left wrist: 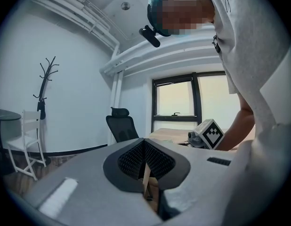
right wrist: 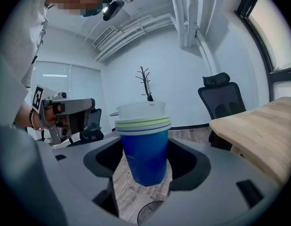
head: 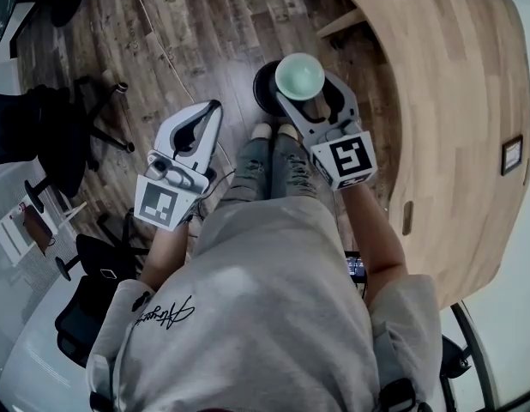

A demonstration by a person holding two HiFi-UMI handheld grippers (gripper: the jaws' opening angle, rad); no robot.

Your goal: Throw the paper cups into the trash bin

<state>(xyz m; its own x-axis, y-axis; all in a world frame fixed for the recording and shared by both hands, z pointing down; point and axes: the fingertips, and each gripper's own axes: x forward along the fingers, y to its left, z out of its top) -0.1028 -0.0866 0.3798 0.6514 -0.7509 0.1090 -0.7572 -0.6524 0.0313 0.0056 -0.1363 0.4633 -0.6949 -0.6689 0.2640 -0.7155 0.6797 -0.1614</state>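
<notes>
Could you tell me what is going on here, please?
A person stands beside a wooden table with a gripper in each hand. The right gripper is clamped on a stack of nested paper cups, blue on the outside, and holds it upright over the dark round trash bin on the floor. The cups are not yet dropped. The left gripper is shut on nothing and hangs off to the side.

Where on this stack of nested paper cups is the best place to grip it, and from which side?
Grip the blue outer wall of the stack of paper cups below the rims, jaws closing from both sides, as the right gripper has it. It stands upright and tapers downward, so the wider top should resist slipping through.
</notes>
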